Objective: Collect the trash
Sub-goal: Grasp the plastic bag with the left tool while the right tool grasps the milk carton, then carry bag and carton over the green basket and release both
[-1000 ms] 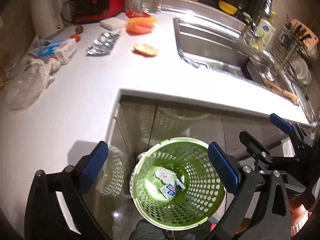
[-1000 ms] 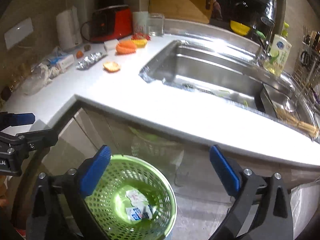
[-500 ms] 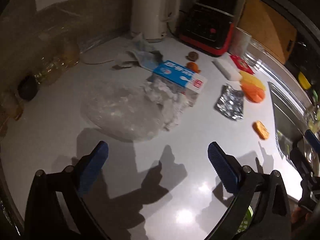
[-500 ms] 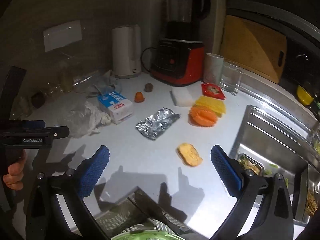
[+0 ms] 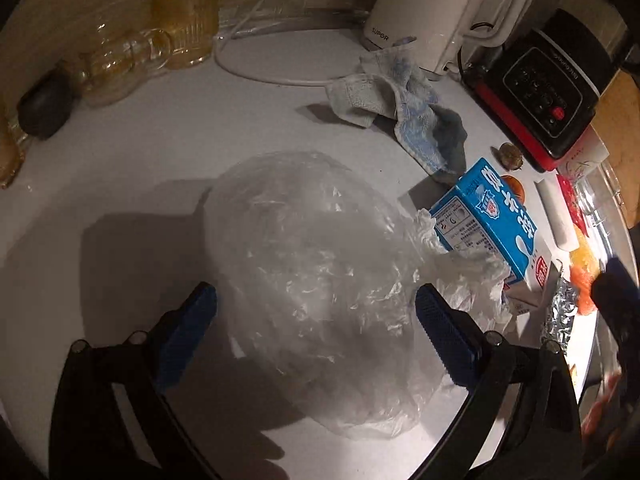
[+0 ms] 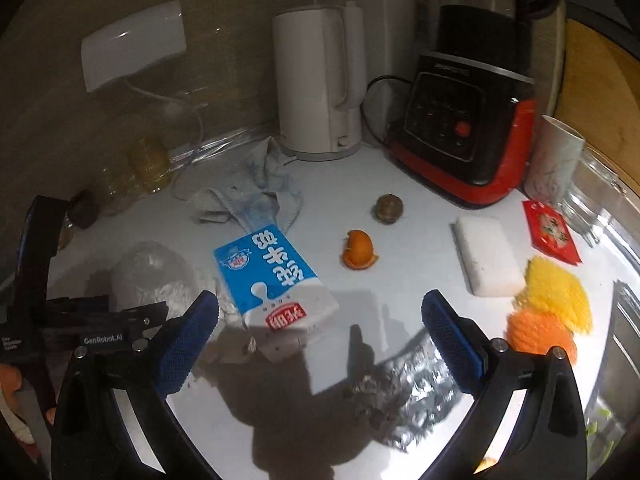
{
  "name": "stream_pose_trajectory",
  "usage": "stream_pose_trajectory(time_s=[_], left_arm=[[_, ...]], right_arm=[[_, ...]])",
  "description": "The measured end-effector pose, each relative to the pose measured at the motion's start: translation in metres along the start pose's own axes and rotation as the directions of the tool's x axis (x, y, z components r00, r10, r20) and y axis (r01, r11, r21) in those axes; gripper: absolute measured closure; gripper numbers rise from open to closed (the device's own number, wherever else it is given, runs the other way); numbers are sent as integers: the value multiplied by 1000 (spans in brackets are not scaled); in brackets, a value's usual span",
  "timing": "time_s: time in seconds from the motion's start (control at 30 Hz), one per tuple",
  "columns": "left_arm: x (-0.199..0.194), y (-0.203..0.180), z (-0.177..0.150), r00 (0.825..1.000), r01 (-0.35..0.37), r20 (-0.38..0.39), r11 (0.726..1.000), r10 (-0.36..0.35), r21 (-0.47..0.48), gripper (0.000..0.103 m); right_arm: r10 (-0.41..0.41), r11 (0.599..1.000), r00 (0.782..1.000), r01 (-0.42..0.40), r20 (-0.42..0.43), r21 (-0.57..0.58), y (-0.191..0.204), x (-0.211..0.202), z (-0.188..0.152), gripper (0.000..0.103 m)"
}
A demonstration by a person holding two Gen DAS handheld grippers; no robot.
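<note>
Countertop (image 6: 400,280): a white kitchen counter is carrying everything; a dark tiled wall is running along its back edge, and a steel sink rim (image 6: 624,280) is showing at its right edge.
Left gripper (image 5: 316,320): it is hovering low over the counter's left part, tilted downward, its blue-padded fingers (image 5: 188,328) spread wide with nothing between them but the bag below.
Right gripper (image 6: 320,328): it is hanging above the counter's front middle, fingers wide apart and holding nothing.
Plastic bag (image 5: 312,272): a crumpled clear bag is lying flat under the left gripper, reaching past both fingertips.
Kettle (image 6: 320,80): a white kettle is standing at the back edge.
Blender base (image 6: 464,132): a black and red base is sitting right of the kettle.
Milk carton (image 6: 272,276): a blue and white carton is lying on its side, touching the bag's right end.
Dishcloth (image 5: 400,108): a rumpled grey-blue cloth is lying in front of the kettle.
Foil (image 6: 412,396): crumpled foil is lying near the front edge, under the right gripper.
Sponge (image 6: 488,256): a white block is lying right of centre.
Orange peel (image 6: 358,250): a small piece is sitting behind the carton, apart from it.
</note>
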State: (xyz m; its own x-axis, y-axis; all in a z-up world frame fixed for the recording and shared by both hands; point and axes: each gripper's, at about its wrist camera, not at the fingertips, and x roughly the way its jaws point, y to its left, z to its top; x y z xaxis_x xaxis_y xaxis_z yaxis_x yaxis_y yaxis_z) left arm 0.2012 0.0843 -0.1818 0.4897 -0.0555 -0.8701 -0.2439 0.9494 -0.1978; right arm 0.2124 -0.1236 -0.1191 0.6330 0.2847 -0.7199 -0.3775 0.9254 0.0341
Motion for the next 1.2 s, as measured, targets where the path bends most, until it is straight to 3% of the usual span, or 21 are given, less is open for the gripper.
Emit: stream_pose_trajectory(time_s=[0.03, 0.17, 0.3, 0.4, 0.6, 0.63, 0.67, 0.7, 0.73, 0.87, 0.97, 1.1, 1.2], left_arm=[[1, -2, 0, 1000, -6, 2, 1000, 6, 6, 10], [3, -9, -1, 997, -64, 38, 996, 62, 62, 44], [3, -4, 6, 999, -33, 32, 997, 31, 67, 78], [-9, 4, 7, 995, -71, 69, 995, 66, 64, 90], [-37, 16, 6, 987, -106, 133, 991, 94, 82, 91], [-41, 18, 4, 986, -106, 137, 991, 94, 85, 91], [-45, 18, 2, 986, -107, 139, 990, 94, 88, 91], [-48, 19, 0, 985, -110, 142, 990, 96, 93, 91], [-52, 19, -3, 985, -113, 145, 989, 98, 98, 91], [-66, 18, -14, 986, -97, 148, 987, 78, 125, 91], [-79, 11, -20, 988, -63, 149, 987, 41, 146, 91], [-106, -12, -35, 989, 29, 137, 976, -60, 215, 91], [-125, -37, -56, 982, 129, 93, 946, -164, 298, 91]], right_arm=[[21, 1000, 1000, -21, -14, -21, 0, 9, 5, 2], [95, 989, 993, -102, -73, -110, 3, 34, 17, 2], [157, 960, 978, -183, -135, -211, 11, 50, 22, 2], [148, 931, 972, -200, -185, -305, 20, 63, 24, 2], [114, 889, 956, -220, -272, -402, 27, 92, 22, 3], [128, 890, 952, -234, -277, -391, 26, 94, 23, 9], [157, 893, 945, -259, -286, -367, 23, 95, 24, 26], [187, 898, 934, -288, -305, -332, 20, 98, 26, 36], [200, 908, 929, -296, -312, -297, 16, 100, 29, 36], [221, 929, 939, -285, -263, -237, 9, 84, 36, 36], [209, 944, 958, -249, -195, -215, 7, 54, 39, 37], [194, 971, 978, -202, -74, -129, 1, -13, 33, 36], [167, 985, 986, -167, 7, -38, -2, -73, 7, 36]])
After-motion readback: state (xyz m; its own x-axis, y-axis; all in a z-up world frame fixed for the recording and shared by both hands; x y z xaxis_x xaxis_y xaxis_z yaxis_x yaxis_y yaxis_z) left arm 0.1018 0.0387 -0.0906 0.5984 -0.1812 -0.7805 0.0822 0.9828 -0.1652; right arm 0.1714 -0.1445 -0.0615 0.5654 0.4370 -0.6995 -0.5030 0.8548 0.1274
